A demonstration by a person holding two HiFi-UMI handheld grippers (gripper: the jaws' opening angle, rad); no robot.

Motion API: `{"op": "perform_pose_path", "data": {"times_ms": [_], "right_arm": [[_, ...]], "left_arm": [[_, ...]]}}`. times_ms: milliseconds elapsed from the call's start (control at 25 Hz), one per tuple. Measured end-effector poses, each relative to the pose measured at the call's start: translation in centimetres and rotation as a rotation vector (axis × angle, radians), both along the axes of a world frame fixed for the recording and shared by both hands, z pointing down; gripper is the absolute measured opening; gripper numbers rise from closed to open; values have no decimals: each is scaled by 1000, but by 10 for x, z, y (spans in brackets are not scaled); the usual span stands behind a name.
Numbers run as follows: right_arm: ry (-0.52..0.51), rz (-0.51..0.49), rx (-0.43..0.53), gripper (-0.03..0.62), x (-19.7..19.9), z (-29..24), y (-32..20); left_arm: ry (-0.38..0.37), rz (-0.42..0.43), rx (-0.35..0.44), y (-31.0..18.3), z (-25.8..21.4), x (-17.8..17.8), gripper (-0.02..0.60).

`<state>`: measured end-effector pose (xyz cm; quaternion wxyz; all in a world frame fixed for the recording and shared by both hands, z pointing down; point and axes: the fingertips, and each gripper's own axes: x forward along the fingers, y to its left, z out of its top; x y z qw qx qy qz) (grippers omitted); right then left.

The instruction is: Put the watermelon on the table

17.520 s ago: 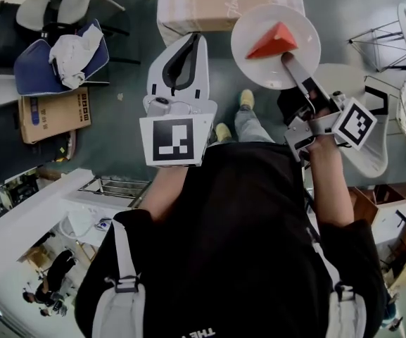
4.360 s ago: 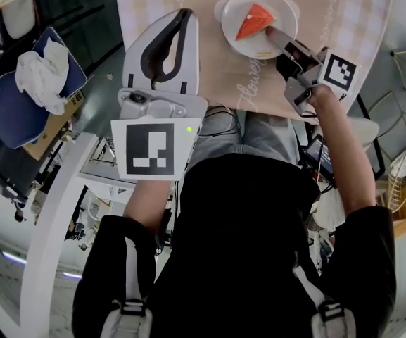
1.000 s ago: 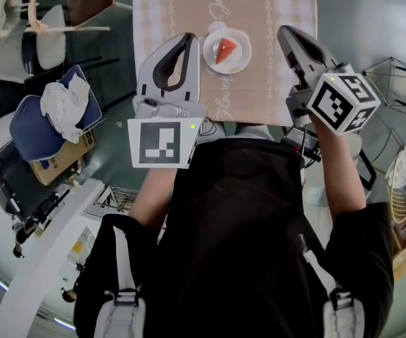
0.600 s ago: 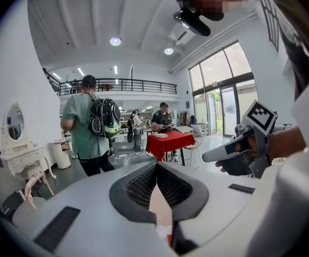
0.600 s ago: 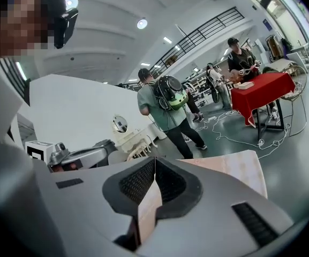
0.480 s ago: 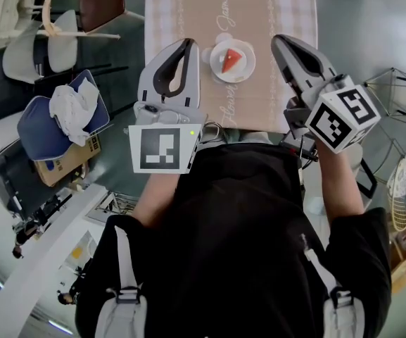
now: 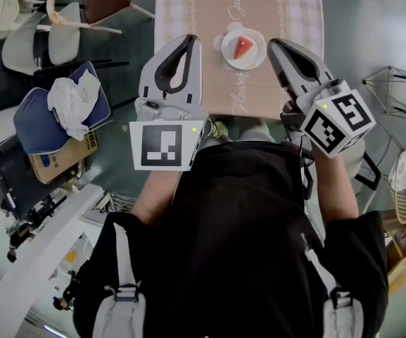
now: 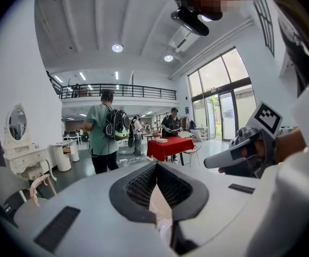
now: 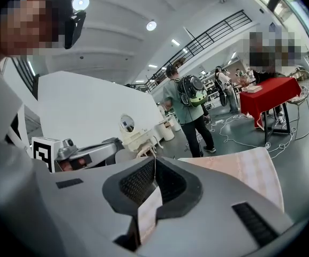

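The red watermelon slice (image 7: pixel 243 47) lies on a white plate (image 7: pixel 253 57), which stands on the table (image 7: pixel 188 5) with its beige checked cloth. My left gripper (image 7: pixel 191 38) hangs above the table's near edge, left of the plate, with its jaws shut and nothing in them. To the right of the plate is my right gripper (image 7: pixel 273 43), also shut and empty and not touching the plate. In the left gripper view the left gripper (image 8: pixel 155 164) has its tips together. The right gripper (image 9: pixel 154 159) looks the same in its own view, with the tablecloth beyond it.
Chairs (image 7: pixel 83 5) stand left of the table. A blue seat with a white cloth (image 7: pixel 62 108) and a cardboard box (image 7: pixel 55 162) lie further left. A wire rack (image 7: pixel 400 83) is at the right. A person with a backpack (image 8: pixel 105 133) and a red table (image 8: pixel 167 146) are far off.
The right gripper, which held the plate a few seconds ago, has let it go. Over the last second both grippers have lifted and drawn back; the plate stays on the table.
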<state>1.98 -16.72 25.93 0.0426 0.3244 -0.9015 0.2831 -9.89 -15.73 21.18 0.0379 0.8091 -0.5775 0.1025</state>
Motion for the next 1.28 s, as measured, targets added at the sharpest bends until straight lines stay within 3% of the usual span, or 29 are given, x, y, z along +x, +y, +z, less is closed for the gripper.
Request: {"op": "perform_pose_path", "data": {"times_ms": [360,1120,1280], "right_arm": [[13,13,6,18,-19,-2,63],[39,41,117,18,-31,-45,189],[59,54,121,18,-32,-47,212]], "left_arm": [[18,0,32,66,-7,-19,11],[44,31,117,201,-33,-33,11],[48,37,105,226,-33,-35,11]]}}
